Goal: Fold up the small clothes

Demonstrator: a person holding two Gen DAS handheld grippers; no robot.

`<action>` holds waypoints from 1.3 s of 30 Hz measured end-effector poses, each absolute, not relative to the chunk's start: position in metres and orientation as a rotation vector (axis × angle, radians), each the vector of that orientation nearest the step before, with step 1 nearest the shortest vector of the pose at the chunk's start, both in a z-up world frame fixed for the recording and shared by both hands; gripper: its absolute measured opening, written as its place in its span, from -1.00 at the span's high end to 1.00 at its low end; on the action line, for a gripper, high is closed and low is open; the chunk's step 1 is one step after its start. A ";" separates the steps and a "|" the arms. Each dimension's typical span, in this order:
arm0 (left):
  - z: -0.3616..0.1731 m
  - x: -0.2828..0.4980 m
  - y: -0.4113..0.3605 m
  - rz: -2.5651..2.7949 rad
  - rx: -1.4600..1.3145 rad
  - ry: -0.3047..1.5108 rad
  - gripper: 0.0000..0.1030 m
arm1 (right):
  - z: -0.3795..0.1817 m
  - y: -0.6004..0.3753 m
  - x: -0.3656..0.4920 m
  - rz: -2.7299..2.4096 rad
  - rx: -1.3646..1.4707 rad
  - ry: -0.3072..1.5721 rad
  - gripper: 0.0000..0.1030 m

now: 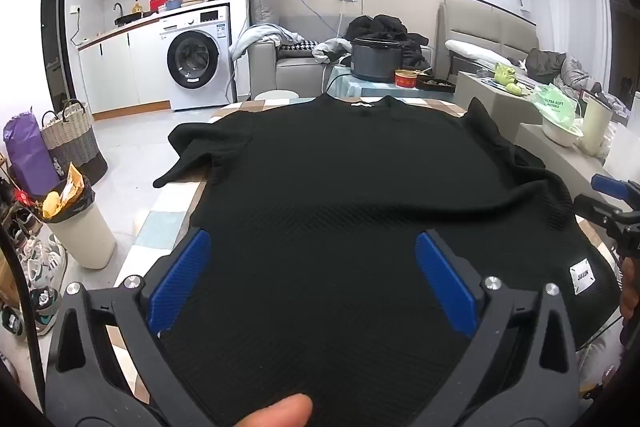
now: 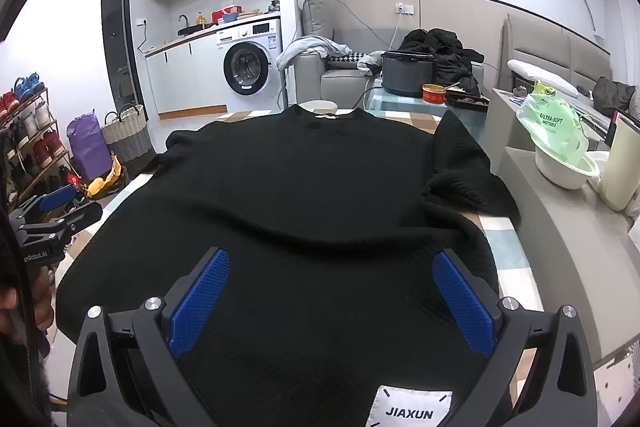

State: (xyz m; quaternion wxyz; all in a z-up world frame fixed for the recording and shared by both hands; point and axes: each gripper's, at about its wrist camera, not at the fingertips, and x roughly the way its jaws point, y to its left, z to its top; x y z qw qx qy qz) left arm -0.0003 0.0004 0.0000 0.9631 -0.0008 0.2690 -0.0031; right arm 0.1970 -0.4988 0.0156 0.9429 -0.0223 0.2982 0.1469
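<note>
Two hand-held grippers tilt downward over one black ribbed knit sweater (image 1: 340,187) spread flat on the pale checked worktop (image 1: 168,215), neckline at the far edge, one sleeve hanging off the left edge and the other bunched at the right. The left hand-held gripper (image 1: 312,279) and the right hand-held gripper (image 2: 330,295) each hold their two blue-padded fingers wide apart above the near hem, gripping nothing. One white hem label reading JIAXUN (image 2: 410,407) lies below the right one.

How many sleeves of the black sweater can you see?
2: the left sleeve hangs over the checked table's left edge; the right sleeve lies bunched at the right.
</note>
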 end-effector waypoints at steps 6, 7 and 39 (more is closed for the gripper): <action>0.001 -0.005 -0.002 -0.009 -0.004 0.545 -0.98 | 0.016 -0.497 0.199 0.300 -0.043 0.605 -1.00; 0.001 -0.006 -0.002 -0.009 -0.003 0.546 -0.98 | 0.016 -0.499 0.196 0.302 -0.041 0.592 -1.00; -0.012 0.022 0.006 0.021 -0.017 0.585 -0.98 | 0.016 -0.501 0.197 0.304 -0.014 0.592 -1.00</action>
